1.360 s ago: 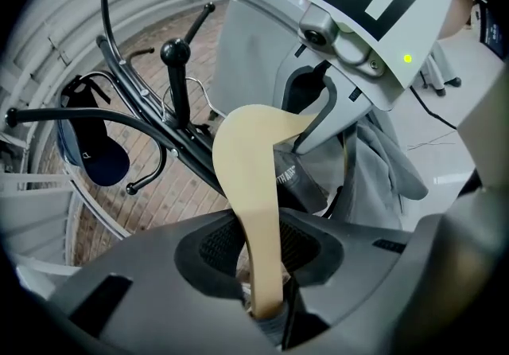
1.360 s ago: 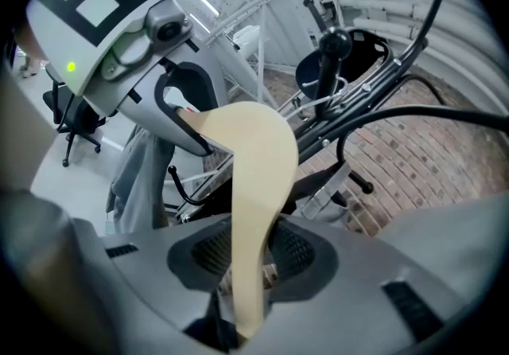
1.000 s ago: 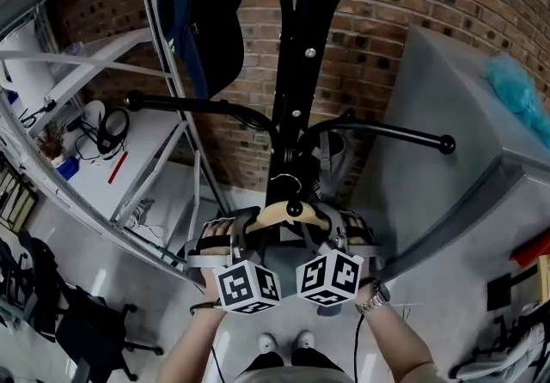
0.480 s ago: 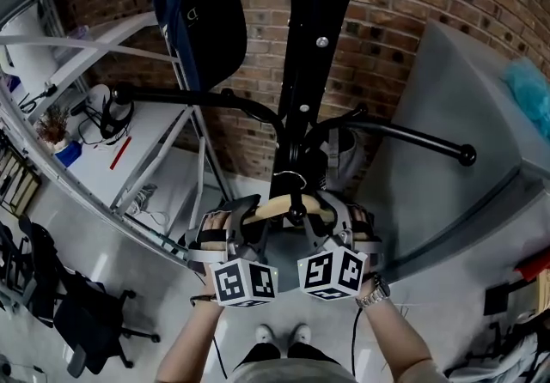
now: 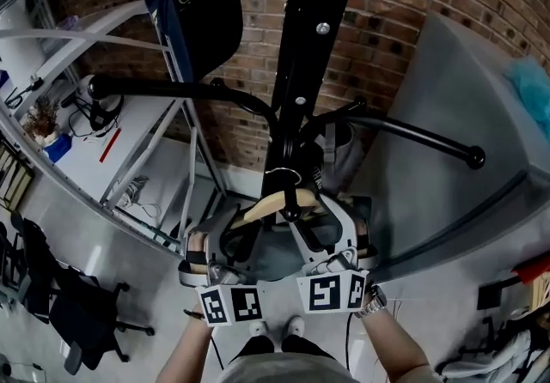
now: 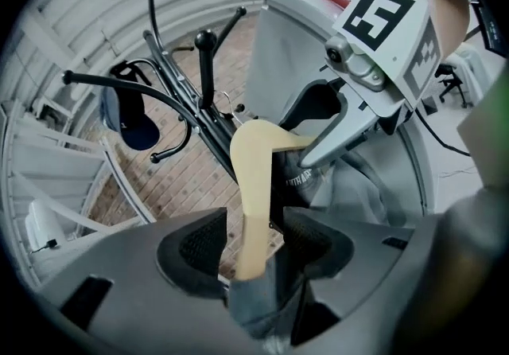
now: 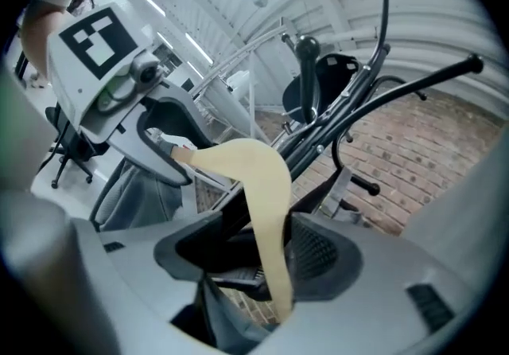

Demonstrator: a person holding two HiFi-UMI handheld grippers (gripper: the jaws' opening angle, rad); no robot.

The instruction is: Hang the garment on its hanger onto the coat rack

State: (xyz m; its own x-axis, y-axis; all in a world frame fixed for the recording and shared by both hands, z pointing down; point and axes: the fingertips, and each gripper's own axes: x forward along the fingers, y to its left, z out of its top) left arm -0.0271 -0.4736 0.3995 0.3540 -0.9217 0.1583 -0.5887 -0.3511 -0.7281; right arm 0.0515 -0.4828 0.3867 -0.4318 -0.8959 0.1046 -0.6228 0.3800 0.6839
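Straddling the pale curved wooden hanger, the left gripper and the right gripper both stand open. Their jaws have just been opening, and 1 arm of the hanger runs between each pair of pads, unpinched. In the left gripper view a gap shows on both sides of the wood. In the right gripper view the wood lies close against 1 pad, the other well apart. The grey fabric garment droops from the hanger between the 2 claws. The hanger's thin metal hook sits right at the pole of the black metal coat rack, below its lower arms; whether it bears on a peg I cannot tell.
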